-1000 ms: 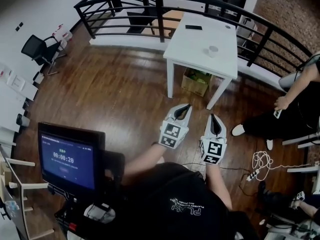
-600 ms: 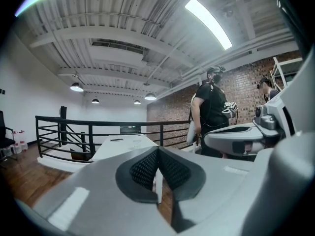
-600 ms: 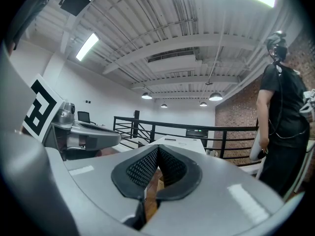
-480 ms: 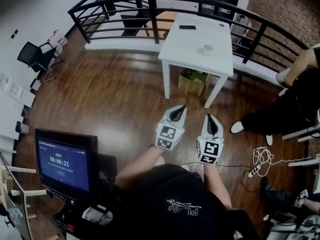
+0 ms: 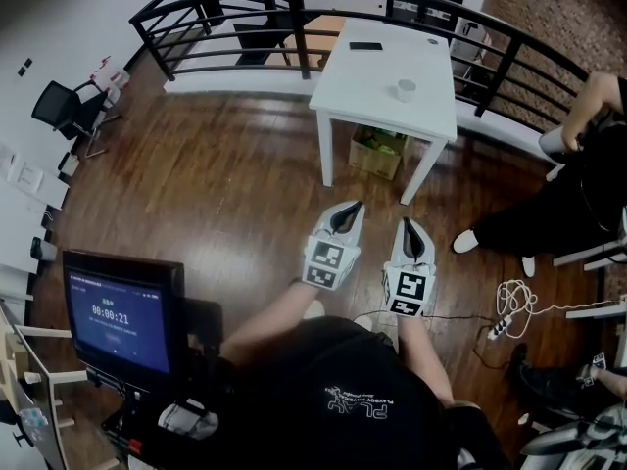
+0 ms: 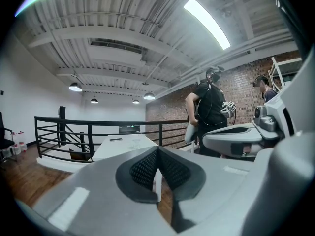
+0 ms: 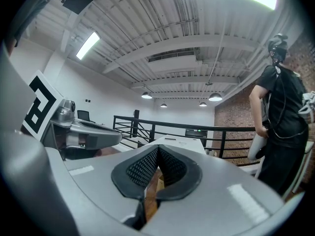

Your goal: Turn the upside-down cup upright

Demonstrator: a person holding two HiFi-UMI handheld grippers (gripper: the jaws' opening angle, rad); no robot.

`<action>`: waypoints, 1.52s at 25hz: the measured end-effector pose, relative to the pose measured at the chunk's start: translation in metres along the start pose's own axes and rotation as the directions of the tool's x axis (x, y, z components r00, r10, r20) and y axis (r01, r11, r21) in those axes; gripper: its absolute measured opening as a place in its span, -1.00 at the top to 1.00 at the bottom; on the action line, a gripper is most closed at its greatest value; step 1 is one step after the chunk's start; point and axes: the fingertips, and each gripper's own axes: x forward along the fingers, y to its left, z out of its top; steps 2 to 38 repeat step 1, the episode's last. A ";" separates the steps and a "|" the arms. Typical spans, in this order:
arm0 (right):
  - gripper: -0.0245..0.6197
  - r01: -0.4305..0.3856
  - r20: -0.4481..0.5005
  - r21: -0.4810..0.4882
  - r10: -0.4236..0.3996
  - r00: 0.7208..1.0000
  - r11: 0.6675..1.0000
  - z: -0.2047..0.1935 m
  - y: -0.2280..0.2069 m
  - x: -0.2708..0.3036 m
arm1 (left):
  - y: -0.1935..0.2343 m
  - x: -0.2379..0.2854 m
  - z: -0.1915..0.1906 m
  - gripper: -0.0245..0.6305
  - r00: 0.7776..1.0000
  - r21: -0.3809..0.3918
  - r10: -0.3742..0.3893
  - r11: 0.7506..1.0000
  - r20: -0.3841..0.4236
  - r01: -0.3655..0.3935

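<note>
We hold left gripper (image 5: 356,205) and right gripper (image 5: 407,222) pinched together and empty, the cup (image 5: 405,90) far ahead of the jaws, its facing unreadable.

The dark brown plank floor (image 5: 225,174) is glossy polished wood, the white rectangular table (image 5: 377,86) smooth and matt, the black railing (image 5: 294,13) painted metal. The left gripper (image 5: 353,207) and right gripper (image 5: 408,224) have pale grey matt plastic shells; their black pads (image 6: 145,168) look finely dimpled and rough

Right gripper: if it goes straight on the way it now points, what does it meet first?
Probably the white table; nothing stands between it and the right gripper, though depth is unclear.
</note>
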 end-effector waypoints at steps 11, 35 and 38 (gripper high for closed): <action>0.89 0.000 0.000 0.000 0.000 1.000 1.000 0.000 0.000 0.001 | 0.000 0.000 0.003 0.94 1.000 0.006 -0.002 1.000 -0.001 0.002; 0.89 0.000 0.000 0.000 0.000 1.000 1.000 0.000 0.000 0.001 | 0.000 0.000 0.003 0.94 1.000 0.006 -0.002 1.000 -0.001 0.002; 0.89 0.000 0.000 0.000 0.000 1.000 1.000 0.000 0.000 0.001 | 0.000 0.000 0.003 0.94 1.000 0.006 -0.002 1.000 -0.001 0.002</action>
